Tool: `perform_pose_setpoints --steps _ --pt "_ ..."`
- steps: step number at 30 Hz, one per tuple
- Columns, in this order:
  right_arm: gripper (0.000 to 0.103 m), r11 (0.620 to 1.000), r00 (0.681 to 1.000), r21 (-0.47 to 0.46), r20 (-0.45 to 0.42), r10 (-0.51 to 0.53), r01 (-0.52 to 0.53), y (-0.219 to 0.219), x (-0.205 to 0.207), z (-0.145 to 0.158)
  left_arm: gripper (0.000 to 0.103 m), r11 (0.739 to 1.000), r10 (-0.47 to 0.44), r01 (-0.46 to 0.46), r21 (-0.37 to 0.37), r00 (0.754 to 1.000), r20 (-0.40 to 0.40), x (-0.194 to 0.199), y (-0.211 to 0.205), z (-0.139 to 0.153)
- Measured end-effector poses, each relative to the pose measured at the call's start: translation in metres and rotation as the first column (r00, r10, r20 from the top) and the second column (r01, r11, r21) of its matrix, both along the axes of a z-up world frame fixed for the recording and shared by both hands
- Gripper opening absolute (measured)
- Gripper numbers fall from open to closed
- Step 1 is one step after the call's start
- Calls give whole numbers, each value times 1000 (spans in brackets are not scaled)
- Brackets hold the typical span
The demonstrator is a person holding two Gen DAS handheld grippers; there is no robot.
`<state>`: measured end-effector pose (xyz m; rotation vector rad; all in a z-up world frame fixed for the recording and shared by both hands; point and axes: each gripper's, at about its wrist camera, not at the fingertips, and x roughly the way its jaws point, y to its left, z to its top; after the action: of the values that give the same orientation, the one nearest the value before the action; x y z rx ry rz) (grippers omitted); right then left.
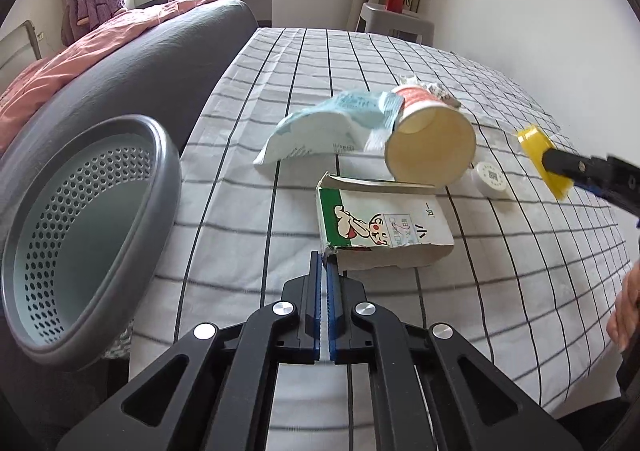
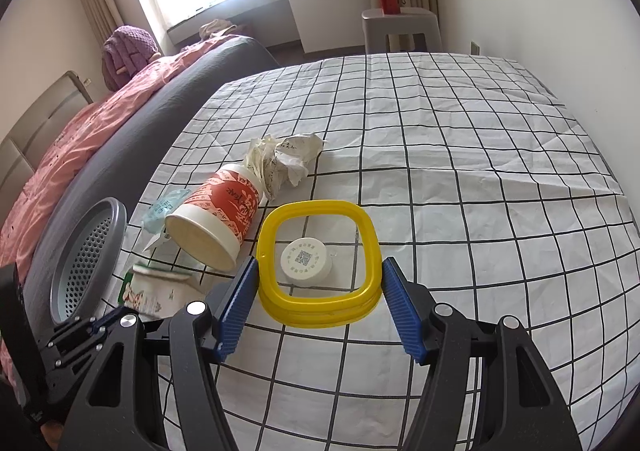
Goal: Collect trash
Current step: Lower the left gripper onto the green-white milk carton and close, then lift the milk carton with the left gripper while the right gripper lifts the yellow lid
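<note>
Bin [image 1: 80, 235] shows nothing inside. Your left gripper [image 1: 324, 263] pinches the carton [image 1: 384, 227] corner; your right gripper [image 2: 316, 283] clamps the yellow ring [image 2: 318, 263]. Cup [image 1: 432, 147], wrapper [image 1: 332, 123], cap [image 1: 490, 179], crumpled paper [image 2: 284, 159] remain.

Paper, plastic and cloth on the worktop
Matt checked cloth [image 2: 460, 179]; crumpled paper [image 2: 286, 161]; creased cardboard carton [image 1: 384, 229]; glossy yellow plastic ring [image 2: 318, 263]; perforated plastic basket [image 1: 84, 231]

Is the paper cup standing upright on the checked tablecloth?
No, the paper cup lies on its side on the tablecloth, its open mouth facing the camera.
</note>
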<state>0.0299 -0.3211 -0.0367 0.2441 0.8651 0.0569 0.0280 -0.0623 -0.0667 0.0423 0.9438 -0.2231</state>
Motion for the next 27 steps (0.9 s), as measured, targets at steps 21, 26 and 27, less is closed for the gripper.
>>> perform_pose_setpoints --steps 21,26,27 --pt "61 1000 1000 10 29 3 -3 9 -5 11 28 984 -169 172 41 983 -66 -75 -15 -3" --pt "61 1000 999 15 39 0 -1 8 -7 15 49 961 -265 266 71 964 -26 -70 -13 16" --pt "61 1000 999 19 40 -2 1 7 -8 15 55 952 -297 299 70 954 -28 -69 -14 19"
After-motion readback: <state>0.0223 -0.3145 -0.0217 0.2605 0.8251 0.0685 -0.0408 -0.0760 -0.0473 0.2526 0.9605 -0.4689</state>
